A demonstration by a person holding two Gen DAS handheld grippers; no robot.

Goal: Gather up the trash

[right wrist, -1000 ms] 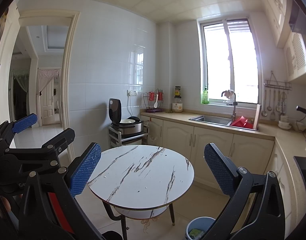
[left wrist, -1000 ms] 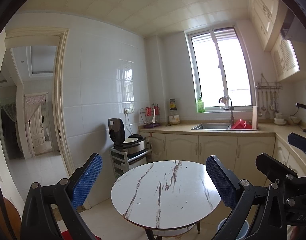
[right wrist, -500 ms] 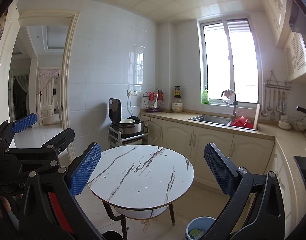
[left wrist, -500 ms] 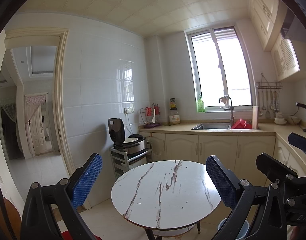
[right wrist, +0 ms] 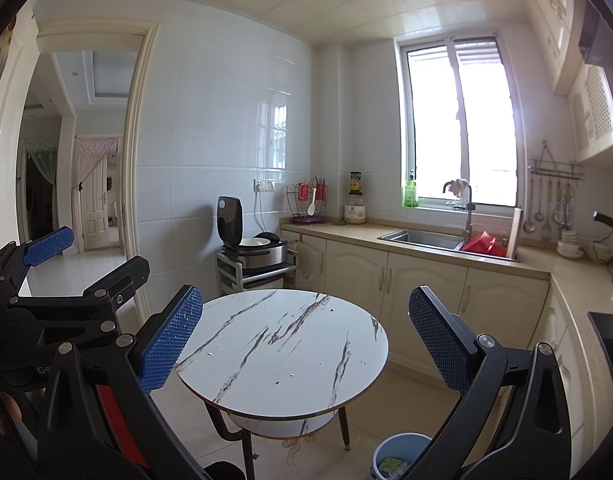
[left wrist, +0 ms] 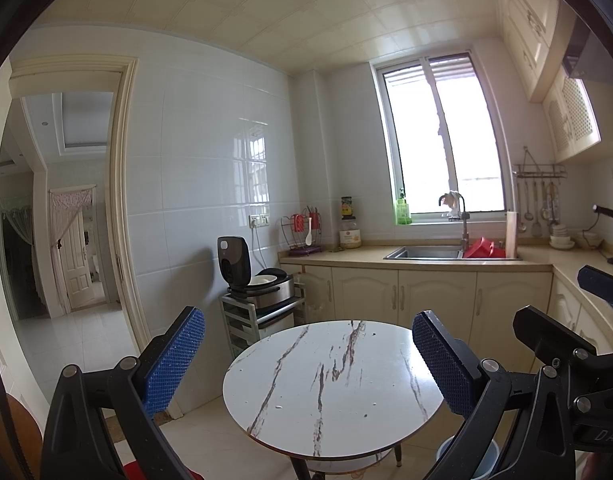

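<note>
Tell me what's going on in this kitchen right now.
A person holds two grippers up in front of a round marble table. The left gripper and the right gripper both have their jaws wide apart and hold nothing. A few small crumbs dot the tabletop. A blue bin with some trash inside stands on the floor beside the table. No pickup is under way.

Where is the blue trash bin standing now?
In the right wrist view, the blue bin stands on the floor, lower right of the round table.
</note>
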